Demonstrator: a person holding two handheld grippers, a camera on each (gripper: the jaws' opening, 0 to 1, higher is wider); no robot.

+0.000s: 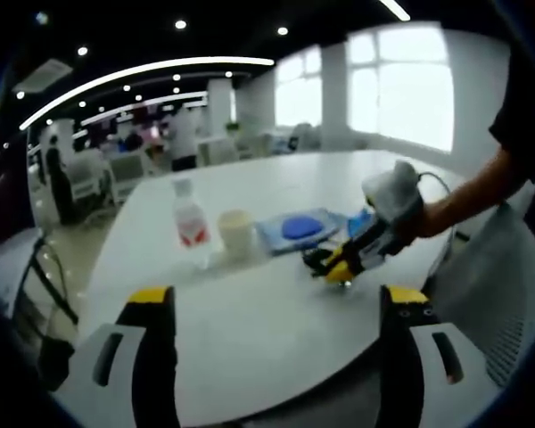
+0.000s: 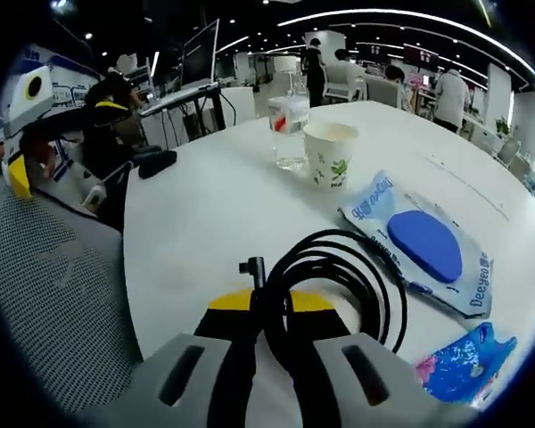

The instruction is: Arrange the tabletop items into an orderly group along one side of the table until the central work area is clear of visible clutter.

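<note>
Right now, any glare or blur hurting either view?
Left gripper view: soft throughout, windows blown out, water bottle label unreadable. Right gripper view: sharper, paper cup and wipes pack crisp, coiled black cable clear, fisheye bending table edge.

You are in a large open-plan office. Long curved strip lights (image 1: 143, 76) and round spotlights run across the dark ceiling, bright windows (image 1: 401, 85) line the far wall, desks with a monitor (image 2: 199, 53) and mesh chairs (image 2: 58, 294) surround your white table (image 2: 214, 205), and people stand farther back.
</note>
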